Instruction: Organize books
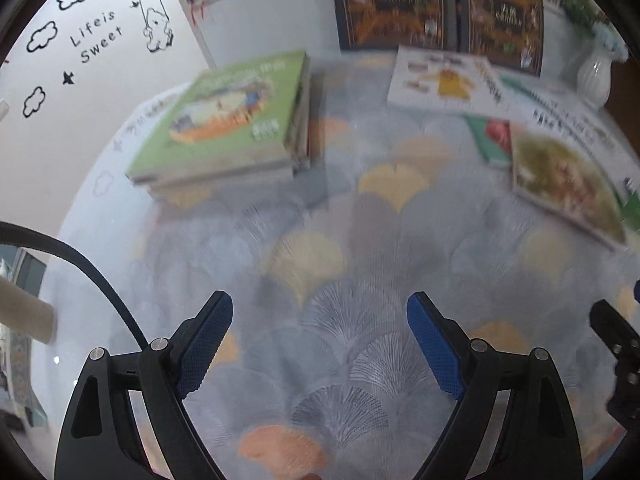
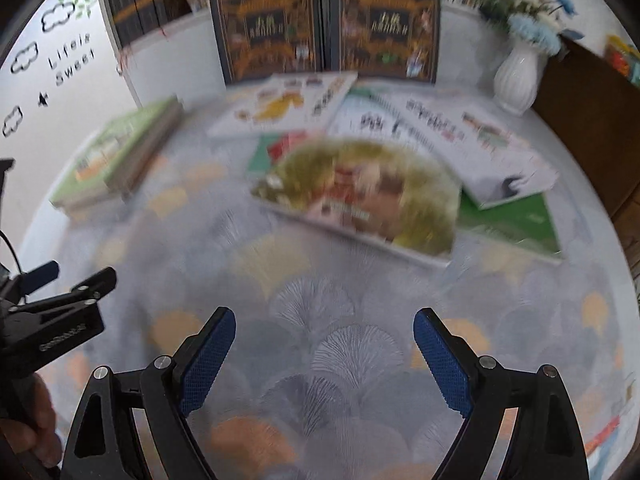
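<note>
A neat stack of books with a green cover lies at the table's left. Loose books are scattered to the right: a yellow-green picture book, a white book with a yellow figure, a white book with black lettering and a green one under them. My left gripper hangs open over bare tablecloth, nothing between its blue pads. My right gripper is open too, short of the picture book. Both views are blurred.
Two dark ornate books stand upright against a white shelf of book spines. A white vase with blue flowers stands at the back right, beside a brown cabinet. The tablecloth has a fan-leaf pattern. A hand holds the left gripper.
</note>
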{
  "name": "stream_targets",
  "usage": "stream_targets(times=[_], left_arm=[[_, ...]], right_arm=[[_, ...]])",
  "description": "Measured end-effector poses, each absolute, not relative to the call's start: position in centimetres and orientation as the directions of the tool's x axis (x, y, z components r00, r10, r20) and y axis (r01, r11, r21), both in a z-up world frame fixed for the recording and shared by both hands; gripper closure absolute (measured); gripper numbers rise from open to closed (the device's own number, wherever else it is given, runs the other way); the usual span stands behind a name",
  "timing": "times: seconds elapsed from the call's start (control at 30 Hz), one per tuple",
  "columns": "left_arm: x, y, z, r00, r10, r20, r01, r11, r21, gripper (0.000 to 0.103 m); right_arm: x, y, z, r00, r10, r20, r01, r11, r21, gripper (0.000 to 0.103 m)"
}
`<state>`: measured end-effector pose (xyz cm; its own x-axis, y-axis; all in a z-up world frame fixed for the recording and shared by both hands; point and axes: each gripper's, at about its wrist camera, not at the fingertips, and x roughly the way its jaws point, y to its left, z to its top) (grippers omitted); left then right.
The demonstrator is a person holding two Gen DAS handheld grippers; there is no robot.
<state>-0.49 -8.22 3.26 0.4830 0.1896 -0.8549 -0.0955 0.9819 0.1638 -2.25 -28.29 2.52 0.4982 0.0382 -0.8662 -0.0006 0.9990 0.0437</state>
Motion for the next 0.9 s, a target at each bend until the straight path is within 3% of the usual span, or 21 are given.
stream_targets(times=[0.23,0.5,0.6,0.73,0.9], left_arm=[[0.2,-6.9,1.9,0.482,0.205,-0.852,-0.197,0.973,0.122,0.015],[0.6,-6.4,1.1,0.503,0.175,-0.846,-0.169,0.98,0.103,0.014],[0.8,-5.7,0.7,0.532,0.178,-0.828,-0.156,0.981,0.111,0.0],[0.7,-3.9,0.1,0.569,0.074,-0.819,-0.127,0.992,0.001,0.0],[0.5,-3.8,0.0,0.577,0.071,-0.814,-0.132,0.991,-0.008,0.0]], right_arm=[[-0.6,-28.1,0.7,0.496,0.031,-0.868,-0.019,1.0,0.025,0.014],[-0.8,-27.8,-0.4,0.498,0.015,-0.867,-0.024,1.0,0.004,0.011],[-0.7,-27.6,-0.7,0.504,0.022,-0.863,-0.027,1.0,0.009,0.0],[-0.6,-27.1,-1.0,0.517,-0.02,-0.856,-0.007,1.0,-0.027,0.0],[-0.6,-27.0,-1.1,0.532,-0.048,-0.845,0.049,0.998,-0.026,0.0]])
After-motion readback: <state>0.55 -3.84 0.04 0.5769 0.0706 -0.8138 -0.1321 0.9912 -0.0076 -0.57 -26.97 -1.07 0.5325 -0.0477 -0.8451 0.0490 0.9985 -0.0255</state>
